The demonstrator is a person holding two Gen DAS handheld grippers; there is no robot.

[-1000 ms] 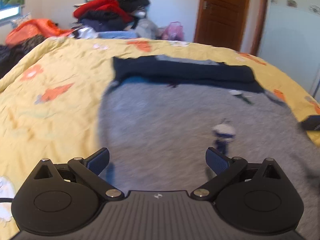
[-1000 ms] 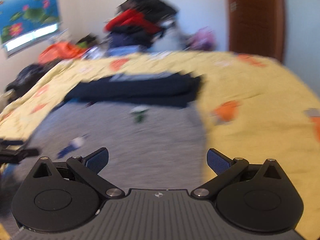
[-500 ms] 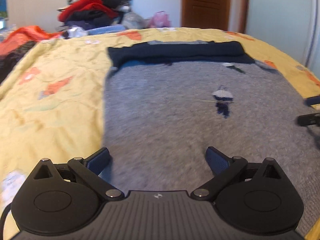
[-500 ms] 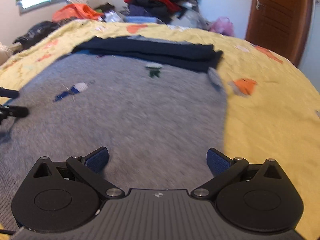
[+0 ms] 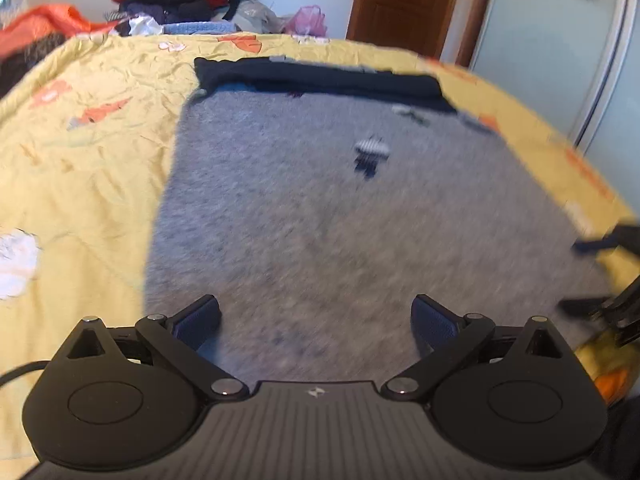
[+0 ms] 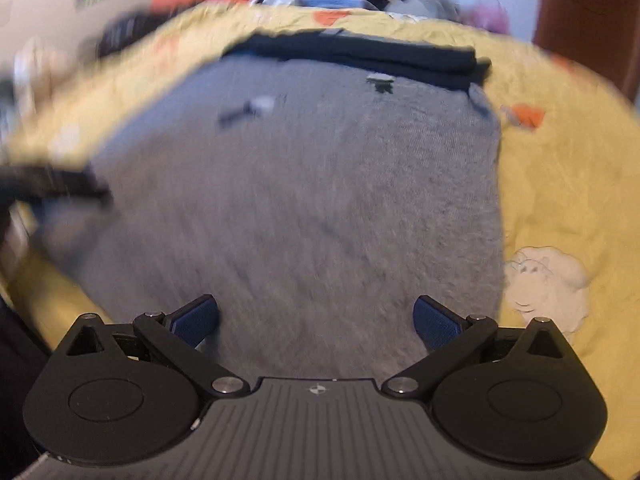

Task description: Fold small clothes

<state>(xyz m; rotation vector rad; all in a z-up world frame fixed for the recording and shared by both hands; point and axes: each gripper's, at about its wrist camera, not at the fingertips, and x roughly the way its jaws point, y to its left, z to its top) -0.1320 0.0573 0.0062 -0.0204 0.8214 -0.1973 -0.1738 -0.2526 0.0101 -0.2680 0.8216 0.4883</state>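
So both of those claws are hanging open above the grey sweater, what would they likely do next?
Probably lower and pinch the near hem. Both the left gripper and right gripper are open and empty over the grey sweater, which lies flat and unfolded on the yellow bedspread.

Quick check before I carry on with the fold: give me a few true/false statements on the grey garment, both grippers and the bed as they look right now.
1. The left gripper is open, with nothing between its fingers. True.
2. The right gripper is shut on the grey garment. False: it is open, with its fingers apart over the garment.
3. The grey garment lies spread flat on the yellow bedspread. True.
4. The dark navy band is at the garment's near edge. False: it is at the far edge.
5. The bedspread is plain yellow. False: it carries orange and white motifs.
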